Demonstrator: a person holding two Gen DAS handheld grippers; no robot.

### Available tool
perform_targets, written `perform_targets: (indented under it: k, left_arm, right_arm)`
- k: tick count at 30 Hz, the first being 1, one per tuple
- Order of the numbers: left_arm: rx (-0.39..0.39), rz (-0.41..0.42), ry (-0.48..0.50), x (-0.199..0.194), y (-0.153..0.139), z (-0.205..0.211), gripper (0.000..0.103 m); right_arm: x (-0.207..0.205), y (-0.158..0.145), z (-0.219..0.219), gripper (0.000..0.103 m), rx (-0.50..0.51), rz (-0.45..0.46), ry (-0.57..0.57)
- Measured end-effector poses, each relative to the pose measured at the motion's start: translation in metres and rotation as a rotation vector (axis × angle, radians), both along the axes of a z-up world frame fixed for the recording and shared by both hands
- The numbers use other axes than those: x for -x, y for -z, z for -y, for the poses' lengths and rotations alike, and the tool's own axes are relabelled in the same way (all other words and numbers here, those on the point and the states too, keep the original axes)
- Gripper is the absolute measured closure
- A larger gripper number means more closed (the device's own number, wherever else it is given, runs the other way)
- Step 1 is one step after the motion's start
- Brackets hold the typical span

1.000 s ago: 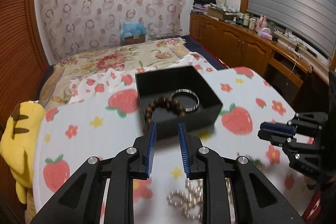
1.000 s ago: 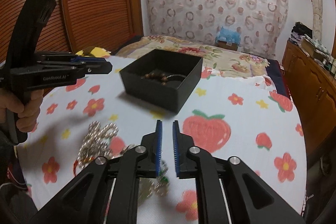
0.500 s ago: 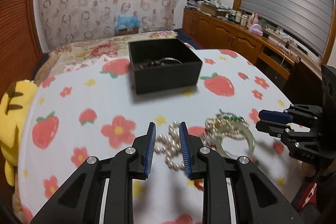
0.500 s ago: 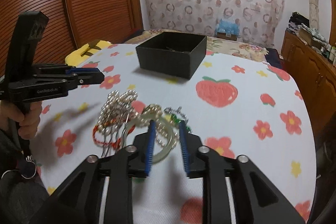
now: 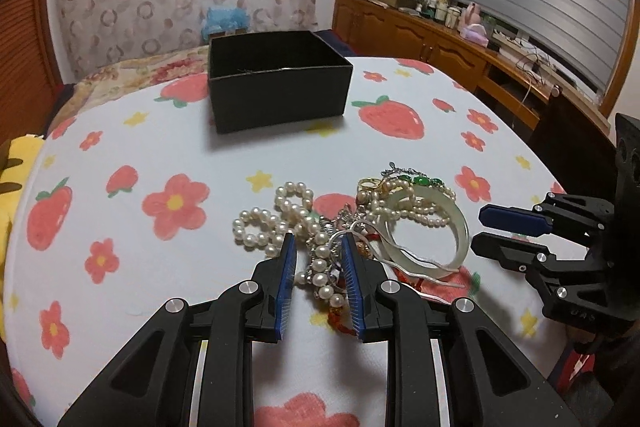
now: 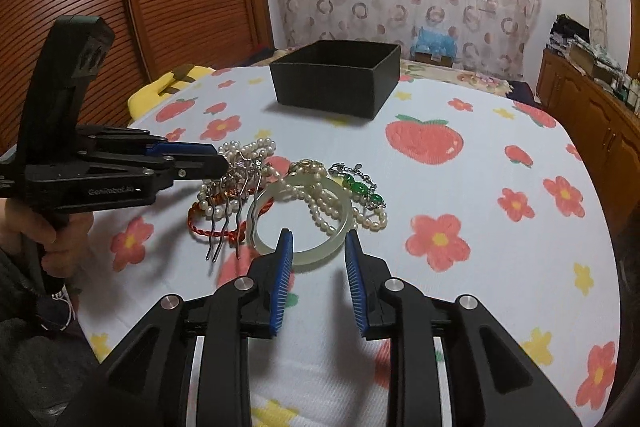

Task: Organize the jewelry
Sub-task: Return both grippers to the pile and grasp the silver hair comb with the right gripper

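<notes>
The jewelry pile lies mid-frame on the surface, the black box behind it. The right gripper, fingers just widened, narrowly apart and empty, should straddle the bangle rim. The left gripper hovers narrow over the pearls, gripping nothing.

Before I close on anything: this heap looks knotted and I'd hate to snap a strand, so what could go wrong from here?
1. The left gripper straddles the white pearl strands, which run under the metal hair comb and red braided cord; lifting may drag the heap.
2. The right gripper, jaws just opened, faces the pale jade bangle, draped with pearls; it may pull them along.
3. The black open box stands far off; loose pieces could drop.
</notes>
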State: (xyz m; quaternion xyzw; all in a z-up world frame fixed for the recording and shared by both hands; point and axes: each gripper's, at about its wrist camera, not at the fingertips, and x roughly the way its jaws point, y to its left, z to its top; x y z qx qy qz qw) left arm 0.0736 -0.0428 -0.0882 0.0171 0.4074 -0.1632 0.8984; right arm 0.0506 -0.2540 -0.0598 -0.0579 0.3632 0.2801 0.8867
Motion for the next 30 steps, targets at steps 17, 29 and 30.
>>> perform_targets:
  k: [17,29,30]
  left_arm:
    - [0.069,0.072,-0.046,0.016,-0.025,-0.025,0.096]
    - [0.081,0.113,-0.074,0.032,-0.043,-0.047,0.096]
    - [0.077,0.11,-0.078,0.033,-0.041,-0.049,0.096]
  right_arm:
    - [0.003,-0.002,-0.004,0.074,0.018,0.003,-0.003]
    - [0.001,-0.018,-0.038,0.074,0.003,0.016,-0.078]
    - [0.0,-0.018,-0.045,0.074,0.003,0.012,-0.09]
